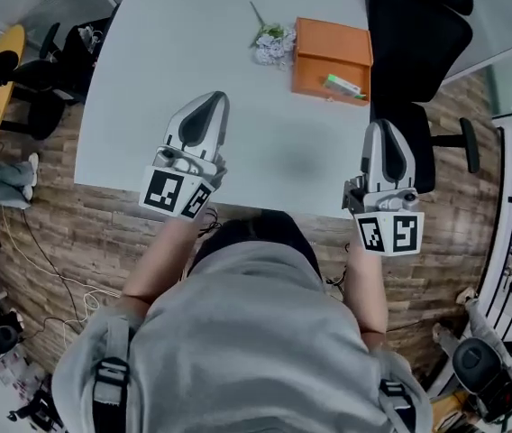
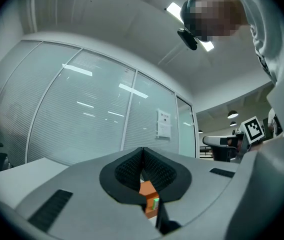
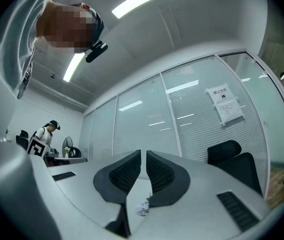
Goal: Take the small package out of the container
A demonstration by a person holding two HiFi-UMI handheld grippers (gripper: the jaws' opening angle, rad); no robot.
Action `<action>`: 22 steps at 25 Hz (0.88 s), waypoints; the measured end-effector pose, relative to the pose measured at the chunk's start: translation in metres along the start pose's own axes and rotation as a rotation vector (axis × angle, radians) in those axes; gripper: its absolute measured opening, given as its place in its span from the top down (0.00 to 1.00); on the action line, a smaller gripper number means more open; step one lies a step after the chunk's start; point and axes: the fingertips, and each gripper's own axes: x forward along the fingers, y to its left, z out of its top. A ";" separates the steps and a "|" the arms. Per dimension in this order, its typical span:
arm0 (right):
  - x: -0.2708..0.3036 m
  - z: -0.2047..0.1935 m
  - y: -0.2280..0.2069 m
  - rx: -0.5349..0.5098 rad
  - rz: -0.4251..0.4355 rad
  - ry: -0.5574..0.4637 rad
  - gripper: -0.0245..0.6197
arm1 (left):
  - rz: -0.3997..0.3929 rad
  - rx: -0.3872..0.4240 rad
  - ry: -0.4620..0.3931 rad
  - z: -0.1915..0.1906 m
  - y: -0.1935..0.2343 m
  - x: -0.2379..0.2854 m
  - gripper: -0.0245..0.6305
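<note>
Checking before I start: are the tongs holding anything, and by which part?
Nothing is held. The left tongs and right tongs are both shut and empty, short of the orange container.

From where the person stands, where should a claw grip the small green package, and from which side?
Probably across the narrow middle of the small package, from above: it lies flat and slim by the near right edge of the orange container, nearest the right claw.
</note>
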 end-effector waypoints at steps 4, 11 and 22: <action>0.025 -0.006 -0.041 0.006 0.027 0.006 0.86 | 0.025 0.013 0.002 -0.013 0.000 0.039 0.93; 0.056 -0.026 -0.082 0.040 0.024 0.047 0.86 | 0.050 -0.003 0.032 -0.034 0.009 0.080 0.93; 0.096 -0.065 -0.085 -0.020 0.008 0.166 0.86 | -0.016 -0.031 0.069 -0.056 0.032 0.123 0.93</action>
